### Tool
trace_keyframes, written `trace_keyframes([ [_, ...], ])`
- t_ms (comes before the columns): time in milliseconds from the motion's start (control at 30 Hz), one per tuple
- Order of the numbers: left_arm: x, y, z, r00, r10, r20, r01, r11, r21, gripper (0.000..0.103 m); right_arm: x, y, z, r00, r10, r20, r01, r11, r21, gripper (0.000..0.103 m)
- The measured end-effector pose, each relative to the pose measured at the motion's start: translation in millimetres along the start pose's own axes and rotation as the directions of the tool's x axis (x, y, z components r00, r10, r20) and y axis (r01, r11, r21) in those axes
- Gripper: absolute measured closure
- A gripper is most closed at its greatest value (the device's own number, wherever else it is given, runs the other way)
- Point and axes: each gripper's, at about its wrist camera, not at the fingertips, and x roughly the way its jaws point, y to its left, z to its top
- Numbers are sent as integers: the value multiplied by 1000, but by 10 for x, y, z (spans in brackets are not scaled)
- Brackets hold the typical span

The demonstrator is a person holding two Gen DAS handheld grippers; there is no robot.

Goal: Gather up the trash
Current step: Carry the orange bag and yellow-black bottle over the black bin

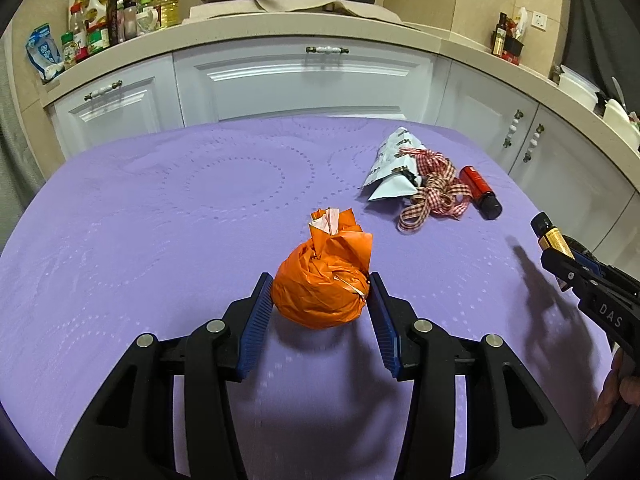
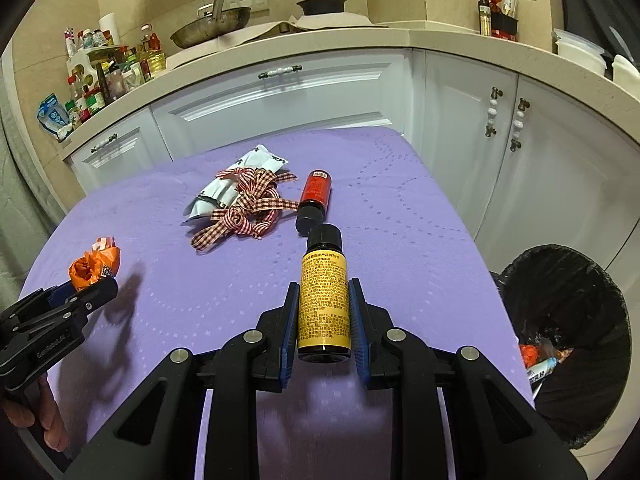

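Note:
My left gripper (image 1: 320,286) is shut on a crumpled orange bag (image 1: 322,284), held over the purple table (image 1: 160,220); the bag also shows in the right wrist view (image 2: 92,266). My right gripper (image 2: 323,286) is shut on a small dark bottle with a yellow label (image 2: 323,300); it shows at the right edge of the left wrist view (image 1: 554,238). On the table lie a white wrapper (image 2: 236,190), a red checked ribbon (image 2: 250,210) and a red-labelled bottle (image 2: 314,200) on its side.
A black-lined trash bin (image 2: 568,344) with some trash inside stands on the floor right of the table (image 2: 420,240). White kitchen cabinets (image 1: 300,80) and a countertop with bottles, a pan and a pot lie behind the table.

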Motion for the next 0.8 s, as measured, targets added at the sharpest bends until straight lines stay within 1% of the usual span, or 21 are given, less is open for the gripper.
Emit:
trace_keyframes([
  [167, -180, -64, -52, 1000, -2, 30, 1, 1000, 14, 57, -147, -32, -49, 1000, -6, 16, 6, 1000, 1, 78],
  [367, -354, -231, -112, 998, -29, 54, 26, 999, 45, 57, -312, -114, -130, 999, -17, 36, 17, 1000, 15, 78],
  [600, -470, -526, -145, 995, -74, 70, 67, 994, 90, 57, -499, -301, -219, 997, -46, 59, 43, 998, 50, 78],
  [800, -519, -894, -159, 989, -128, 76, 116, 982, 148, 57, -639, -518, -302, 994, -80, 74, 74, 993, 88, 78],
])
